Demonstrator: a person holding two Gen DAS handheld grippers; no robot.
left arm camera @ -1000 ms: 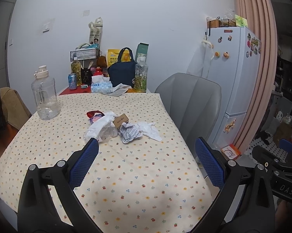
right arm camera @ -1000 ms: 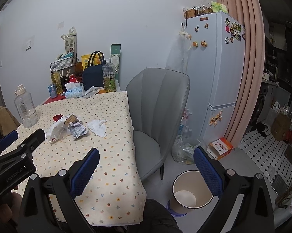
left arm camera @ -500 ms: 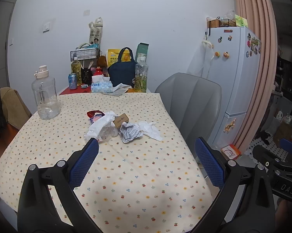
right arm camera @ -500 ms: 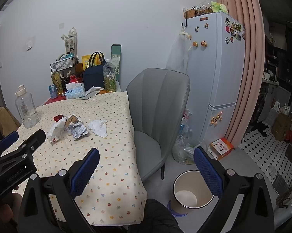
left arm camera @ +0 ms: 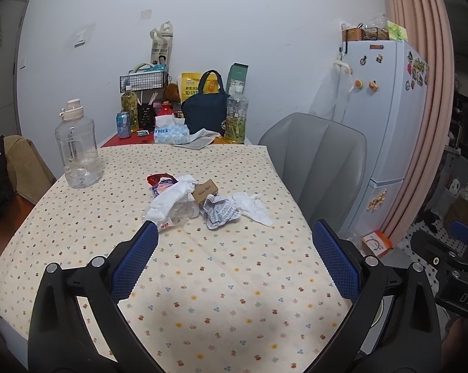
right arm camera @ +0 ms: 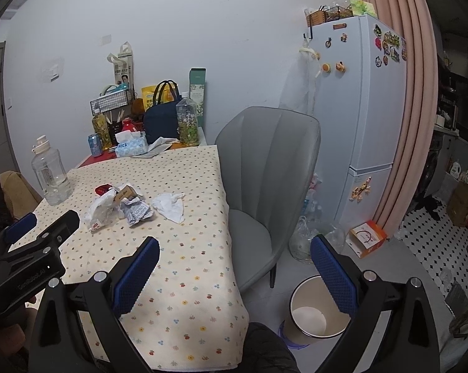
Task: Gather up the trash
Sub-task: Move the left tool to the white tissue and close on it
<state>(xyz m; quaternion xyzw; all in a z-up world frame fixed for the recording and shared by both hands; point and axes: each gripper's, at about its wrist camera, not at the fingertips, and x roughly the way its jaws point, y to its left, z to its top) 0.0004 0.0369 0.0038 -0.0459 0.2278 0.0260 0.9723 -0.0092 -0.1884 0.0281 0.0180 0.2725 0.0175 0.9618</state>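
Both grippers are held released, jaws spread wide and empty. The left gripper (left arm camera: 234, 258) is poised over the near part of the surface (left arm camera: 234, 295), with the trash pile (left arm camera: 203, 202) lying at 12 o'clock beyond it, untouched. A white tissue (right arm camera: 169, 206) is seen just beside the pile. The right gripper (right arm camera: 234, 267) is held off the surface's edge; the bin (right arm camera: 318, 310) stands on the floor at 5 o'clock.

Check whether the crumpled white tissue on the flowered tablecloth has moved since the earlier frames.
No. The crumpled white tissue still lies just right of the crumpled printed paper, as before.
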